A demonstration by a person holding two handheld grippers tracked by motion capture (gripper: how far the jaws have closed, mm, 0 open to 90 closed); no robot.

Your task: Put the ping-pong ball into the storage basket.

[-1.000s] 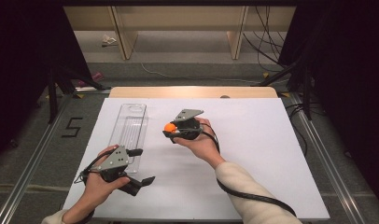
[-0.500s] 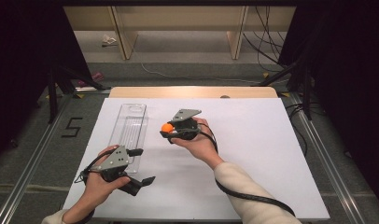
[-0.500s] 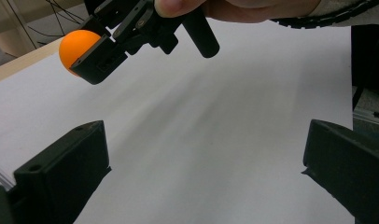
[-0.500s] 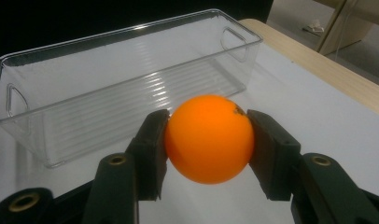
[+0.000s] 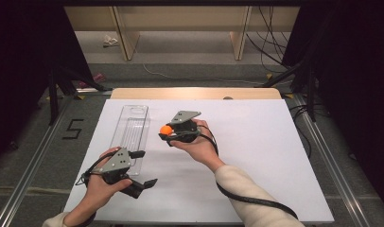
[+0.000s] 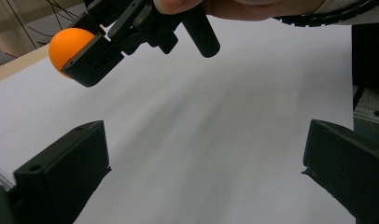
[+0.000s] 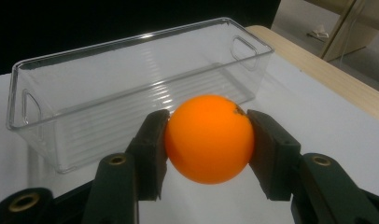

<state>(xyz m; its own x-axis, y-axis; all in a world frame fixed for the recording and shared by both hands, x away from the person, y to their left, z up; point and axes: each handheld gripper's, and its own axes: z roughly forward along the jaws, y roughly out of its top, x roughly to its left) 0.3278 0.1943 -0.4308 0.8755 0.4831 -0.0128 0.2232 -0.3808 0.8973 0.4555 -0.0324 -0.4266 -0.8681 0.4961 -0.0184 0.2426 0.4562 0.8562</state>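
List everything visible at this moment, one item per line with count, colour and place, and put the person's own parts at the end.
ball: one, orange, clamped between the right gripper's jaws, held above the table beside the bin.
bin: one, clear plastic, long with a cut-out handle at each end, empty, on the left part of the white sheet.
white sheet: one, white, covering most of the table top.
table: one, light wood, its far edge showing beyond the sheet.
number 5 mark: one, black, on the grey floor left of the table.
right gripper: one, black with a grey top plate, shut on the ball, near the table's middle.
left gripper: one, black with a grey top plate, jaws wide apart, near the bin's near end.
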